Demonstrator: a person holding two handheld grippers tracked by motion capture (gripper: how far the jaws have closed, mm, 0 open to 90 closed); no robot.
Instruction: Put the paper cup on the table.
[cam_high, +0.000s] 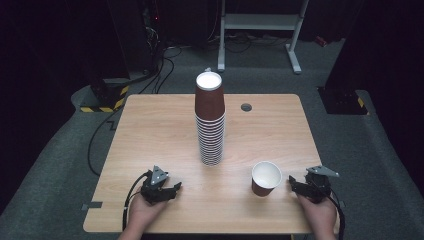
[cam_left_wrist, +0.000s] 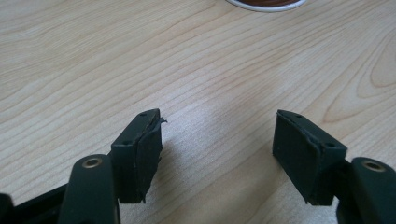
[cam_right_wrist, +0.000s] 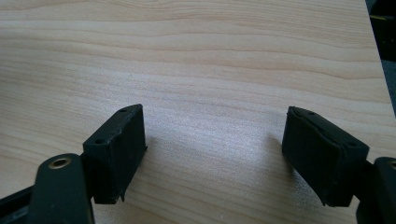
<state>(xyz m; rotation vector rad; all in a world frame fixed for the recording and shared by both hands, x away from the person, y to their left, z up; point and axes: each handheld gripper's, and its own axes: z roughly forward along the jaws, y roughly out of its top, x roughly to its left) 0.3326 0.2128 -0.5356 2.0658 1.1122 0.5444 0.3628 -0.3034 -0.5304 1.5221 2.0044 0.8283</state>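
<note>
A tall stack of brown paper cups (cam_high: 210, 120) stands upside down at the middle of the wooden table (cam_high: 150, 130). A single brown cup (cam_high: 265, 178) with a white inside stands upright near the front right. My left gripper (cam_high: 176, 187) rests low at the front left and points right; its jaws are open over bare wood (cam_left_wrist: 217, 130). A white-rimmed brown cup edge (cam_left_wrist: 266, 3) shows far ahead of it. My right gripper (cam_high: 291, 182) sits just right of the single cup, apart from it, open with nothing between its jaws (cam_right_wrist: 215, 126).
A grey cable hole (cam_high: 246, 107) lies behind the stack. The table's right edge (cam_right_wrist: 380, 70) runs close to the right gripper. Beyond the table stand a white metal frame (cam_high: 260, 22) and a yellow-black striped base (cam_high: 102, 102), with cables on the grey floor.
</note>
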